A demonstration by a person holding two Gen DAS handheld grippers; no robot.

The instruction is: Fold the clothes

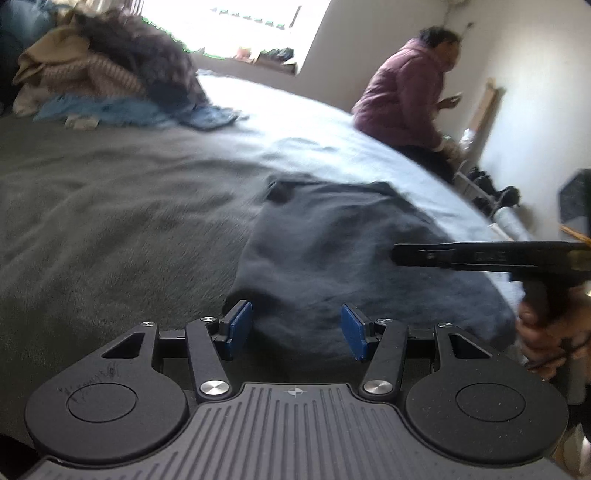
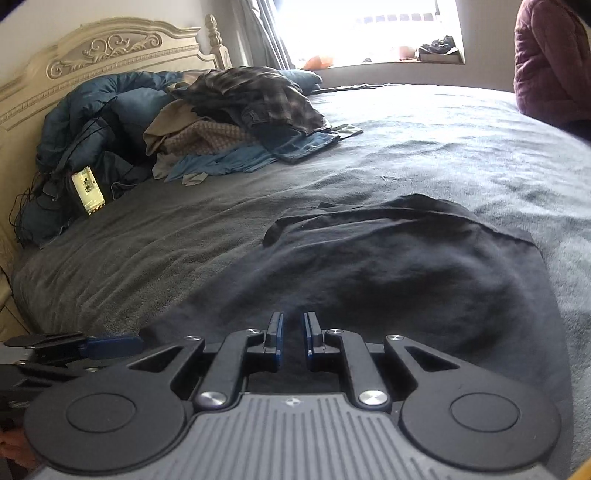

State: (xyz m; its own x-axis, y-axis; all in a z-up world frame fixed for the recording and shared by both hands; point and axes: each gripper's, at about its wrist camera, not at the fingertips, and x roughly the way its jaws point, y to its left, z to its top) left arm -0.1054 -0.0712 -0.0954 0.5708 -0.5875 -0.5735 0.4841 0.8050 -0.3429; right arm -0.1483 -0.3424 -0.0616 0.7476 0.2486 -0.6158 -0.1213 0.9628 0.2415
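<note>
A grey blanket (image 2: 221, 251) covers the bed. At its head edge, on the left, stands a carved cream headboard (image 2: 103, 55). Against it lies a rumpled blue duvet (image 2: 110, 110), with a lit phone (image 2: 87, 189) and thin black cables resting on its folds. Just right of the duvet sits a heap of unfolded clothes (image 2: 243, 122): a dark plaid piece on top, beige and patterned ones under it, blue fabric spilling toward the middle of the bed. Behind the heap a bright window (image 2: 369, 29) has small items on its sill. At the far right edge of the bed a person in a purple padded jacket (image 1: 402, 96) sits turned toward the wall. Nothing lies between the heap and the near edge but bare blanket.

The dark garment (image 2: 406, 280) is spread flat at the near edge of the bed, right of centre, its far edge slightly rumpled.

The left gripper (image 1: 297, 330) hangs over the garment's near left part, its blue pads well apart with only cloth beneath them, gripping nothing. The right gripper (image 2: 293, 338) hangs over the garment's near part with its pads drawn close, a narrow gap between them; no cloth is visibly pinched.
</note>
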